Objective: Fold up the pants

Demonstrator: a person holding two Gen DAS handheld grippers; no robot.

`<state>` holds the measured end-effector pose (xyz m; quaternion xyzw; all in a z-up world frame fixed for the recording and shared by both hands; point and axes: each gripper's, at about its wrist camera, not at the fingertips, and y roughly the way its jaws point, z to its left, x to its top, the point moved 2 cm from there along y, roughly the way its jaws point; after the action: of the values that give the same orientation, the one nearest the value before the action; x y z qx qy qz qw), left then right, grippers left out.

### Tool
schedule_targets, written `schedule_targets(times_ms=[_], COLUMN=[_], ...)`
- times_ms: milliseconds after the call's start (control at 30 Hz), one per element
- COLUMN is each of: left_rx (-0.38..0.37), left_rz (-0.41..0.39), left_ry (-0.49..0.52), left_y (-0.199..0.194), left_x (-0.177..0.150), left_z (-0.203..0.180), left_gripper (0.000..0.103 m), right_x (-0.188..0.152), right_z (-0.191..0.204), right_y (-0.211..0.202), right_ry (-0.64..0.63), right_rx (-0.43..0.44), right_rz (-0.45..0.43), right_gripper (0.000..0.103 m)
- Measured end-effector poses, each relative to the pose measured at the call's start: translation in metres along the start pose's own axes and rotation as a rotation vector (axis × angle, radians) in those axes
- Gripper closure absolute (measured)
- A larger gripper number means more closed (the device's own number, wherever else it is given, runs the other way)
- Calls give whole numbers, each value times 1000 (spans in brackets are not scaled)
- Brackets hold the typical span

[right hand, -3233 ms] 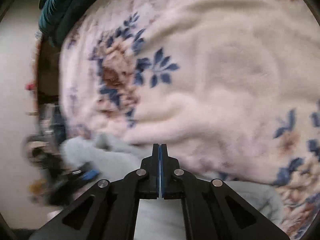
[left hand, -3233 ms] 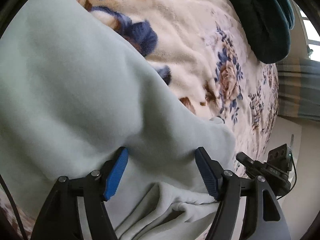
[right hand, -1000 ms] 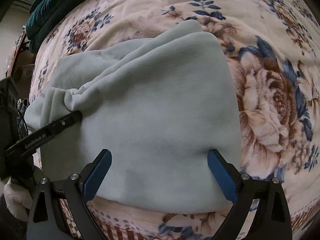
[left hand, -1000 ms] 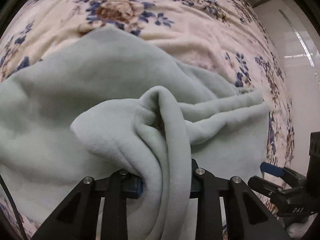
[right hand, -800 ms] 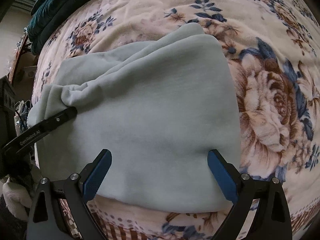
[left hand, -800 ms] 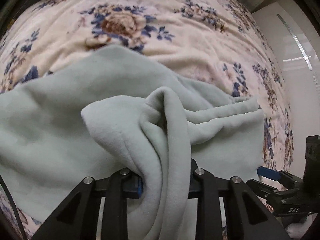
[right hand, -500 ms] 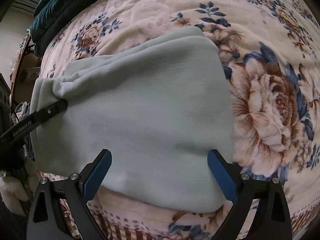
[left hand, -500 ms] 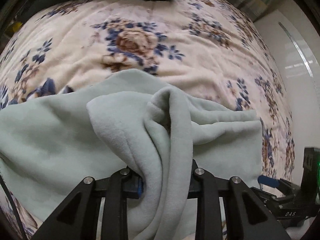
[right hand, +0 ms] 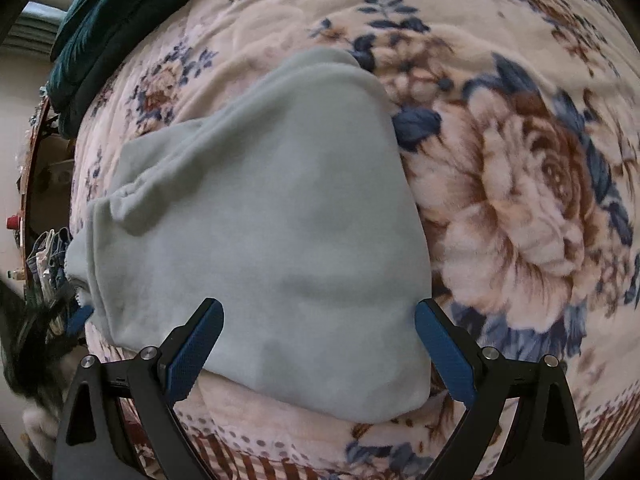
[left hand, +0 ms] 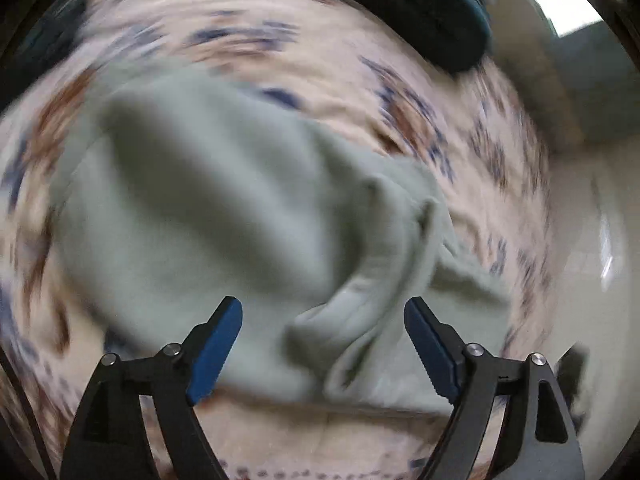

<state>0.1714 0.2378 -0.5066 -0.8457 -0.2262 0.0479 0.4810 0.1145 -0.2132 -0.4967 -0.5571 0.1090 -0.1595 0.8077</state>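
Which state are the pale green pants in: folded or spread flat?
Folded: the pants lie as a compact layered bundle on the floral blanket, one bunched end still rumpled.

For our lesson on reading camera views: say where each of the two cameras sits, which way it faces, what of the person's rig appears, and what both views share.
Left wrist: on the left gripper, looking steeply down at the bunched edge of the pale green pants; its jaws are opening, with no fabric between them.
Right wrist: on the right gripper, looking steeply down at the pants' smooth folded panel; jaws apart.
Shared: the pants, the floral blanket, the dark teal bedding.
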Motion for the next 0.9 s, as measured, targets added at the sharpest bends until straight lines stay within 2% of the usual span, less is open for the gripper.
schedule_targets(times_ms=[67, 100, 200, 267, 333, 367, 467, 533, 600, 633, 700, 767, 900], left_rx=[-75, -116, -285, -382, -417, -428, -381, -284, -252, -277, -295, -274, -284], left_rz=[-23, -27, -97, -151, -170, -187, -196, -202, -205, -216, -220, -232, -298], left_ry=[-177, -296, -576, -735, -819, -820, -737, -724, -762, -782, -765, -730, -692], left_y=[0, 6, 24, 36, 40, 35, 18, 12, 11, 10, 14, 19, 27], left_x=[-7, -12, -25, -32, -38, -42, -53, -59, -64, -65, -53, -30, 17], left_z=[43, 68, 117, 138, 145, 143, 138, 146, 161, 167, 173, 181, 187], left_gripper=[20, 20, 21, 21, 21, 21, 20, 20, 21, 20, 20, 20, 20], right_x=[-4, -6, -7, -6, -4, -4, -3, -3, -3, -3, -1, -1, 0], right_z=[0, 1, 9, 13, 14, 14, 13, 14, 16, 16, 18, 18, 20], right_y=[3, 5, 6, 7, 8, 9, 8, 9, 10, 10, 10, 13, 13], right_ry=[-1, -4, -20, -17, -7, -4, -4, -14, -22, -23, -26, -29, -24], right_rx=[-7, -12, -33, -42, -44, -48, -52, -59, -66, -66, -63, -66, -61], right_rz=[8, 11, 9, 13, 19, 24, 31, 36, 43, 46, 48, 52, 51], right_gripper=[4, 4, 4, 4, 4, 4, 4, 4, 4, 4, 4, 4, 4])
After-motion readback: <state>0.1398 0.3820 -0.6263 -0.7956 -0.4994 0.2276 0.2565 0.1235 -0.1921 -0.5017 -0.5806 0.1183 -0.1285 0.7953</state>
